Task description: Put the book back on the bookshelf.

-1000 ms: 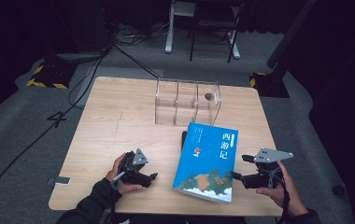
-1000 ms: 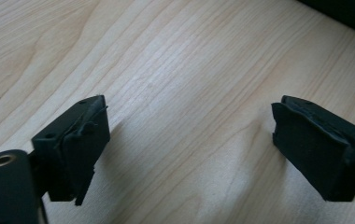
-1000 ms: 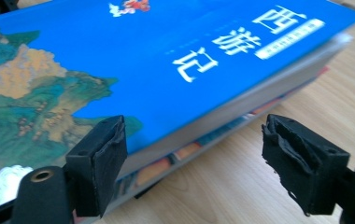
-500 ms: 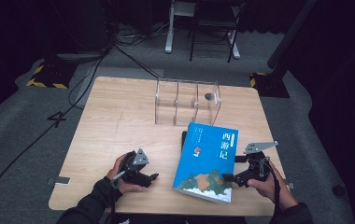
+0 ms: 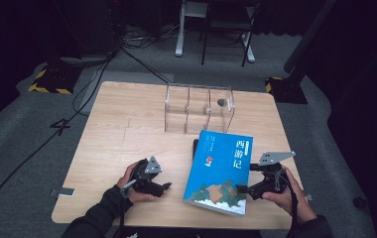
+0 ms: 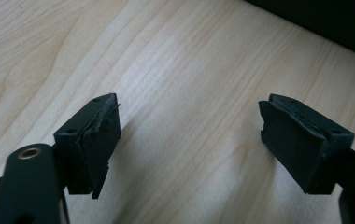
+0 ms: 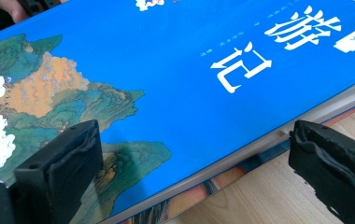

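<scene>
Right claw (image 5: 242, 189) lies level, jaws straddling the book's (image 5: 221, 168) edge.

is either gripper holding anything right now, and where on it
Nothing is held. The left gripper is open over bare table. The right gripper is open astride the blue book's near corner, pads off it.

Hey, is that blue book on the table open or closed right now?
Closed. The blue book lies flat on the table, front cover up, pages stacked shut along its edge in the right gripper view.

One blue book (image 5: 221, 171), one clear divided box (image 5: 199, 108), two grippers.
</scene>
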### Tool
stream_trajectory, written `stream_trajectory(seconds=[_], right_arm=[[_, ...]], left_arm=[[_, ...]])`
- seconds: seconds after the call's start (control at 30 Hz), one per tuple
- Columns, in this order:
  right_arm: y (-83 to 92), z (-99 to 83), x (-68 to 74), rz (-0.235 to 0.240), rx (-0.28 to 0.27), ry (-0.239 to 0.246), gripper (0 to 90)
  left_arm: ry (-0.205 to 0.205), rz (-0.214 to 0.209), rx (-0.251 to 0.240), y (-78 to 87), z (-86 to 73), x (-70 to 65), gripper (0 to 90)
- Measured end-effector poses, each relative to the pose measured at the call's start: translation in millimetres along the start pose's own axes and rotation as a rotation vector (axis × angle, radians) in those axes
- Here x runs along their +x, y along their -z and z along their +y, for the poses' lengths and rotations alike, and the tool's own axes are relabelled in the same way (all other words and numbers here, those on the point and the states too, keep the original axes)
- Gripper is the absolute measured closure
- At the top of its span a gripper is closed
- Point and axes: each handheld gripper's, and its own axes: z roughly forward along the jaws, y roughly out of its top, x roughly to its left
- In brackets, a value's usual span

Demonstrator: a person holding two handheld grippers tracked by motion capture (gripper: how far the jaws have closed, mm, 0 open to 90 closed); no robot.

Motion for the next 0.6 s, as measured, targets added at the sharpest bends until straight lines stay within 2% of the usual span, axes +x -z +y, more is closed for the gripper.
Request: stream_trajectory(seconds=[0.13,0.23,0.3,0.4,0.47,0.53,0.6], right_arm=[[0.2,1.0,1.1,-0.011,-0.002,0.003,3.8],[-3.3,2.8,-0.6,-0.018,-0.018,-0.012,4.8],[-5.4,4.2,-1.2,-0.027,-0.027,-0.024,5.3],[-7.1,7.1,-1.0,-0.035,-0.023,-0.018,5.3],[-8.5,9.0,-1.1,-0.04,-0.022,-0.013,5.3],[-10.1,11.5,-0.9,-0.046,-0.02,-0.011,5.3],[-13.0,14.6,-2.1,-0.05,-0.017,-0.014,5.2]], left_arm=[[-0.009,0.0,-0.007,-3.3,4.1,2.7,22.8],[-0.03,0.013,-0.01,-5.7,8.7,3.1,24.4],[-0.025,0.014,-0.025,-7.1,14.1,3.6,24.7],[-0.013,-0.004,-0.068,-9.3,28.0,5.0,26.5],[-0.021,-0.016,-0.077,-12.4,36.6,5.0,28.2],[-0.035,-0.008,-0.084,-16.0,43.8,4.1,30.4],[-0.033,-0.016,-0.093,-18.1,49.0,5.3,31.8]])
